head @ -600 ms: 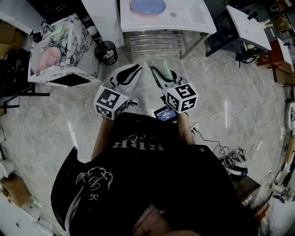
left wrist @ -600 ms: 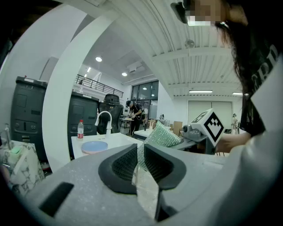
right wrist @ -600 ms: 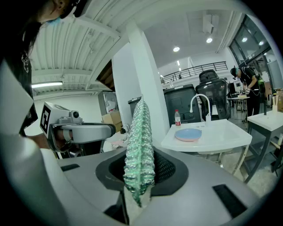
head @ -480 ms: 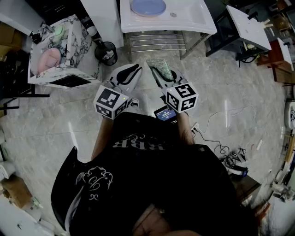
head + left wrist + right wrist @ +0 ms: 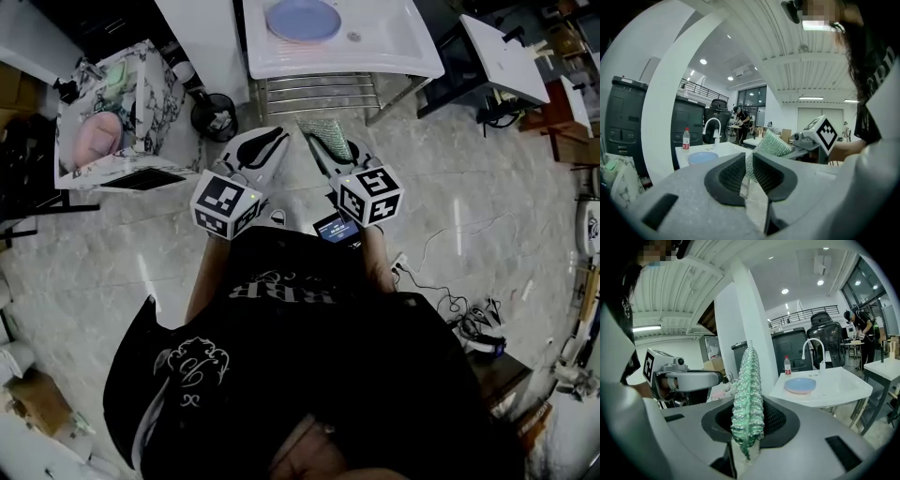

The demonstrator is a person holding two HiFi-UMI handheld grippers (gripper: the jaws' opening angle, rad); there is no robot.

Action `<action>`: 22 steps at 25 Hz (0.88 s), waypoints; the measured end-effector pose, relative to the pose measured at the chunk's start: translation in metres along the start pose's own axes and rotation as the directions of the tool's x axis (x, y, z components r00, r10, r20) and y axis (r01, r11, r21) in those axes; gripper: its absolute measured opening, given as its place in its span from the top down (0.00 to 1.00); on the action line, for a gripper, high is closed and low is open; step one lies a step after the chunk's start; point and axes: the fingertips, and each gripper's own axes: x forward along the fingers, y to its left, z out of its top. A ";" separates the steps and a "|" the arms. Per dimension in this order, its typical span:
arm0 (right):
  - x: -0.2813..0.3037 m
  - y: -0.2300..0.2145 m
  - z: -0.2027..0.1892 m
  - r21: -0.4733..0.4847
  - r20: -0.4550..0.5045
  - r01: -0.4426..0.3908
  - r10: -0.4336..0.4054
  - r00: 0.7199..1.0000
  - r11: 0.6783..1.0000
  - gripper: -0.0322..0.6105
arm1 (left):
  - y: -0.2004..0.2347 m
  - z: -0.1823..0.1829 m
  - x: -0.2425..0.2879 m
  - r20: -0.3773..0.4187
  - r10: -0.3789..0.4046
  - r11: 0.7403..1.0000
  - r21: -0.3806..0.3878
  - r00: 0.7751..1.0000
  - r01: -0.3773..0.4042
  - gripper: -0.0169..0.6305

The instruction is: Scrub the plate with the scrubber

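A blue plate [image 5: 302, 19] lies in the white sink [image 5: 394, 47] ahead of me, well beyond both grippers. In the right gripper view the plate [image 5: 800, 385] rests on the sink top, near a faucet [image 5: 813, 350]. My right gripper [image 5: 330, 142] is shut on a green mesh scrubber [image 5: 747, 399], which stands upright between its jaws. My left gripper [image 5: 265, 142] is beside it at waist height, jaws a narrow gap apart with nothing between them. Through that gap the left gripper view shows the scrubber [image 5: 771, 143], and the plate [image 5: 703, 157] further off.
A metal rack [image 5: 314, 89] sits under the sink. Left of it are a black bin [image 5: 214, 111] and a marble-patterned box [image 5: 122, 103]. A red-capped bottle [image 5: 787, 365] stands on the sink top. Another white table [image 5: 506, 47] is at the right, and cables [image 5: 441, 291] lie on the floor.
The sink and floor have slid slightly in the head view, as if I stepped a little. Both grippers keep the same pose and the scrubber stays held.
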 end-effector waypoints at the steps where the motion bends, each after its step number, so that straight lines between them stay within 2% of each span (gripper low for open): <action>1: 0.005 -0.001 0.001 -0.003 0.000 0.003 -0.003 1.000 1.000 0.81 | 0.005 0.000 0.001 -0.001 -0.004 1.000 0.002 1.000 0.004 0.91; 8: 0.030 -0.010 0.006 -0.028 -0.035 0.026 -0.027 0.999 0.999 0.81 | 0.036 -0.005 0.011 -0.014 -0.022 1.000 -0.022 1.000 0.022 0.91; 14: 0.040 -0.042 0.021 -0.006 -0.024 0.049 -0.049 0.999 0.999 0.81 | 0.050 -0.001 0.038 -0.029 -0.035 0.999 -0.021 0.999 0.034 0.91; 22: 0.070 -0.113 0.034 0.000 -0.043 0.004 -0.004 0.999 1.000 0.81 | 0.085 0.003 0.099 -0.047 0.045 0.998 -0.041 0.998 -0.046 0.91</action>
